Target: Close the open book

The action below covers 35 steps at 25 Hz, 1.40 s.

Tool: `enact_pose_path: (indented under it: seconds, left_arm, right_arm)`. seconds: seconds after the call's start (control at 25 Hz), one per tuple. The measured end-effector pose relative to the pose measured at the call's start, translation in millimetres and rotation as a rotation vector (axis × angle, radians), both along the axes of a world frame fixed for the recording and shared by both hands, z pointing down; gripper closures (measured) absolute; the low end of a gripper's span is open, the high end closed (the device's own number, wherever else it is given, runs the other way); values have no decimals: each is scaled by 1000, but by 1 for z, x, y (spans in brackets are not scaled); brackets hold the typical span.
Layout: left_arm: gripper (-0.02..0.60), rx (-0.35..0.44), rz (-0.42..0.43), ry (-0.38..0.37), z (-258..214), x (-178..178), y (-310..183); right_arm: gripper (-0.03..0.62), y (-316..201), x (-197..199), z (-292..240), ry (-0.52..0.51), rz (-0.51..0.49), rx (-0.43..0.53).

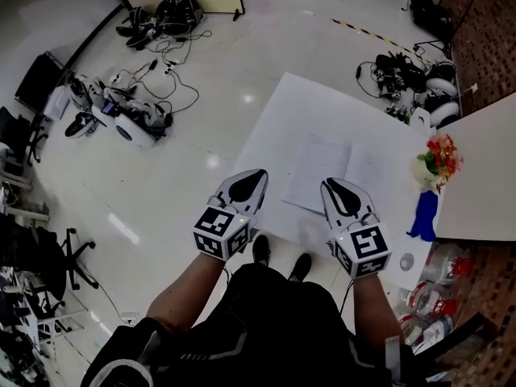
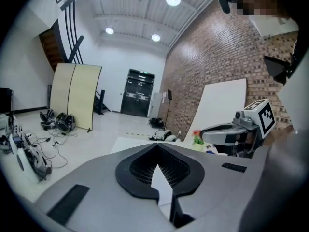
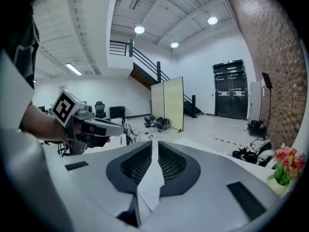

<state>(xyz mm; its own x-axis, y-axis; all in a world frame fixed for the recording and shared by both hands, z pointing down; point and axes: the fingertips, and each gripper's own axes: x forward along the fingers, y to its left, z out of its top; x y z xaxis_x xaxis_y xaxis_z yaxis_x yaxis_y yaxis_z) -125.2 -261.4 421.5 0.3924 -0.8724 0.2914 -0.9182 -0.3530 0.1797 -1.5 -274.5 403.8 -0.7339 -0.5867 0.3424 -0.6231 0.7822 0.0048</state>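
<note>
1. We are noting loose cables and gear (image 1: 137, 107) lying on the floor at far left, well apart from the work and playing no part in it.
2. The left gripper (image 1: 248, 182) is hovering near the table's (image 1: 278, 119) near left edge, short of the book. Its fingers (image 2: 130, 173) are meeting at the tips with nothing between them. We are reading this as a pushing stance, not a readiness to grasp.
3. The open book (image 1: 322, 172) is lying flat on the table, pages up, just beyond both grippers and untouched. It is therefore waiting to be closed.
4. The right gripper (image 1: 339, 190) is hanging at the book's near edge, level with its partner. Its fingers (image 3: 178, 170) are together and empty. We are judging that closed tips are serving better for sliding under a cover and flipping it over.
5. A vase of flowers (image 1: 438, 153) and a blue object (image 1: 424, 216) are standing at the table's right side, near the book. We are flagging them as a knock-over risk.
</note>
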Motion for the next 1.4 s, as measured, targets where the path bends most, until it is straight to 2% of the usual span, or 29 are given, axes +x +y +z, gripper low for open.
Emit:
enact_pose_path:
  seconds: [0.16, 0.2, 0.32, 0.48, 0.6, 0.88, 1.24, 1.4]
  left_arm:
    - [586, -143, -11, 2, 63, -15, -4]
    - [586, -172, -9, 3, 75, -17, -4]
    - [586, -238, 8, -11, 113, -18, -3]
    - [586, -338, 38, -23, 159, -15, 2]
    - [586, -405, 42, -37, 185, -16, 4]
    - [586, -452, 57, -36, 205, -21, 9]
    - [586, -456, 76, -32, 205, -21, 7]
    - [586, -457, 86, -27, 206, -17, 6]
  right_arm:
    - [570, -1, -29, 60, 151, -92, -64]
    - [534, 1, -37, 74, 205, -138, -56]
    - [526, 11, -55, 120, 365, -251, -16]
    - [511, 19, -68, 182, 486, -326, -85]
    - [511, 20, -75, 210, 553, -362, -106]
    - [511, 24, -83, 254, 711, -445, -79]
    - [511, 21, -85, 265, 744, -481, -76]
    - [513, 20, -85, 265, 722, -467, -121]
